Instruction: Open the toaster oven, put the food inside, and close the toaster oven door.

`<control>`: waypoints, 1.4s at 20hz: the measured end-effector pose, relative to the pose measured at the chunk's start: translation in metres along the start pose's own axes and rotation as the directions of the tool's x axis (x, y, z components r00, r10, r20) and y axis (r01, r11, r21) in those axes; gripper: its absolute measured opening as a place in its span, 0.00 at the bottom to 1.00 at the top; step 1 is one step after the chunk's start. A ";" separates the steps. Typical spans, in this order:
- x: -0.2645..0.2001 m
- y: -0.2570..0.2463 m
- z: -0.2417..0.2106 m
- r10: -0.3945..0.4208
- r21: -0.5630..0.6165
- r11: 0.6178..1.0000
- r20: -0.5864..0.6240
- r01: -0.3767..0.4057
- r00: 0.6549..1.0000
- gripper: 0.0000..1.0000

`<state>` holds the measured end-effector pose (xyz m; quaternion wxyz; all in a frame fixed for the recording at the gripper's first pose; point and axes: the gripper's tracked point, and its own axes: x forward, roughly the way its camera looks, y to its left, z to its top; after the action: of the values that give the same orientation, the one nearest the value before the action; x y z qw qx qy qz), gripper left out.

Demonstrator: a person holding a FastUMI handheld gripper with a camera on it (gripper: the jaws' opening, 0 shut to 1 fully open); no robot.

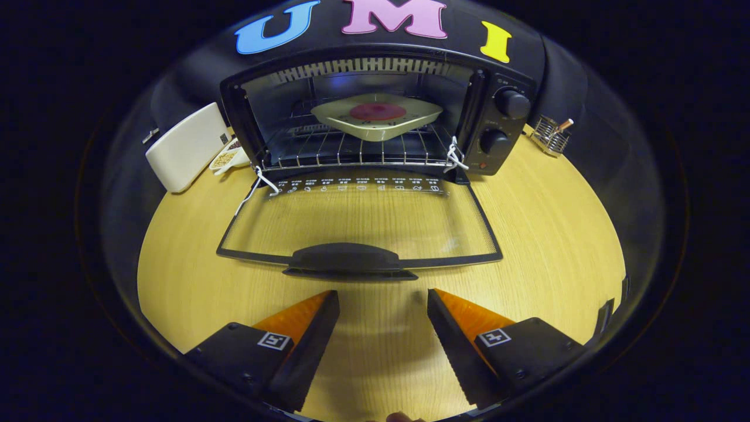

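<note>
Closing the door is what remains; food already sits inside.
Tongs [384,305] spread apart, empty, over the table [556,234]. Just ahead: the door handle [345,258] of the lowered glass door [363,217]. Beyond, the plate of food [377,114] on the toaster oven [375,117] rack. Next move likely: get under the handle, lift.

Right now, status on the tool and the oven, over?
Tool open, empty, short of door handle. Oven door down flat; plate with food on rack. Nothing between tool and handle.
</note>
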<state>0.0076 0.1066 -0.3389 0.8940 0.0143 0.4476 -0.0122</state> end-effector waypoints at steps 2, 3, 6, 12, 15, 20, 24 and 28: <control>0.005 0.008 0.004 0.019 0.028 0.999 0.002 -0.019 1.000 0.99; 0.007 0.009 0.004 0.019 0.038 0.999 -0.009 -0.019 1.000 0.99; 0.002 0.008 0.010 0.019 -0.005 1.000 0.035 -0.019 0.999 0.99; -0.040 0.008 0.039 0.085 -0.049 0.996 0.159 -0.078 0.984 0.98; -0.071 0.008 0.064 0.108 -0.023 0.994 0.233 -0.106 0.966 0.98; -0.101 0.005 0.130 0.105 0.014 0.993 0.343 -0.117 0.933 0.99; -0.135 0.004 0.170 0.125 -0.014 0.991 0.446 -0.133 0.886 1.00; -0.192 -0.012 0.194 0.133 -0.023 0.989 0.563 -0.145 0.816 1.00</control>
<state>0.0473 0.0889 -0.0690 0.9844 0.0521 0.1620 0.0447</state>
